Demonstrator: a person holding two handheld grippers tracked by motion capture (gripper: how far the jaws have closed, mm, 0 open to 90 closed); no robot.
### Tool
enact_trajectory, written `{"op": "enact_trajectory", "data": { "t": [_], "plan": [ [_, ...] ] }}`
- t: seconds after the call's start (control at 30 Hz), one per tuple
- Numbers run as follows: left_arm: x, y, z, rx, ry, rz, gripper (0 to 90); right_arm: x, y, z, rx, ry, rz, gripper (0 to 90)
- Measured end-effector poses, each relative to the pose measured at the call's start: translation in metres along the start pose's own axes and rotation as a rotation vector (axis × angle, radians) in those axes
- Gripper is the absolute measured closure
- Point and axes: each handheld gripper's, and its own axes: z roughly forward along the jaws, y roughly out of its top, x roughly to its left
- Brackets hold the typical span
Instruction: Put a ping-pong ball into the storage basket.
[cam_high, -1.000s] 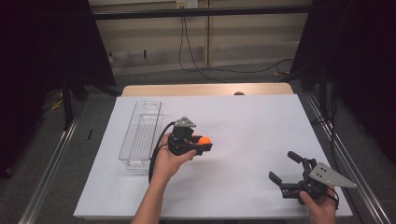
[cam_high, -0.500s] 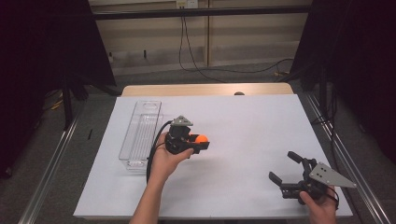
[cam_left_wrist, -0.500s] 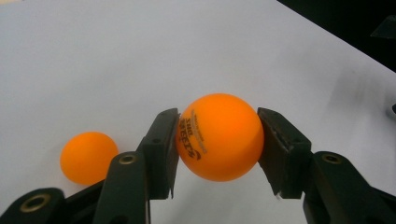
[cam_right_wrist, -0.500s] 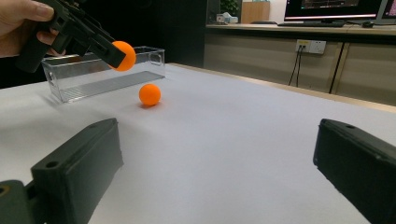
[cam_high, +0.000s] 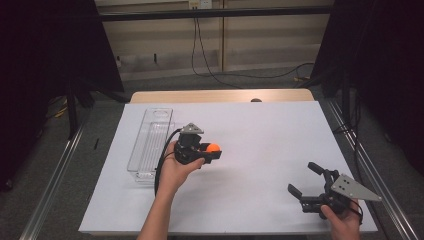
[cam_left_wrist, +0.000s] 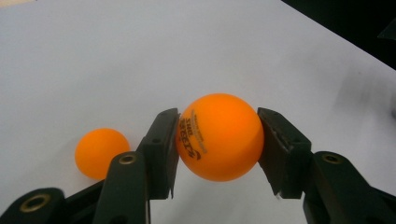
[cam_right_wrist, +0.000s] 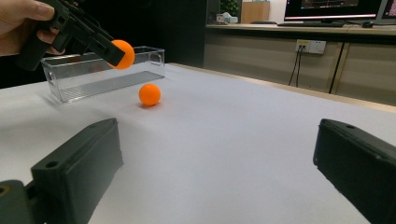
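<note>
My left gripper (cam_high: 210, 152) is shut on an orange ping-pong ball (cam_left_wrist: 218, 137) and holds it above the white table, right of the clear tray (cam_high: 150, 142). The held ball (cam_right_wrist: 122, 54) hangs in the air in front of the tray in the right gripper view. A second orange ball (cam_left_wrist: 100, 151) lies on the table just below and beside the left gripper; it also shows as the lower ball (cam_right_wrist: 150, 94). My right gripper (cam_high: 302, 178) rests near the table's front right, open, with nothing between its black jaws.
The white table sheet (cam_high: 270, 135) spreads wide between the two grippers. A long clear plastic tray (cam_right_wrist: 100, 77) stands at the left. The wooden table edge (cam_high: 220, 95) runs along the back, with dark curtains on both sides.
The left gripper, still holding the ball, has shifted slightly left and back. The right gripper has stayed in place.
</note>
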Motion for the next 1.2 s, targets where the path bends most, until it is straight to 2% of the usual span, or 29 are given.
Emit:
{"op": "enact_trajectory", "data": {
  "t": [1.2],
  "plan": [
    [0.011, -0.001, -0.016, -0.026, 0.047, -0.016, 50.9, 0.0, 0.0, 0.0, 0.004, 0.002, -0.005, 0.7]
  ]
}}
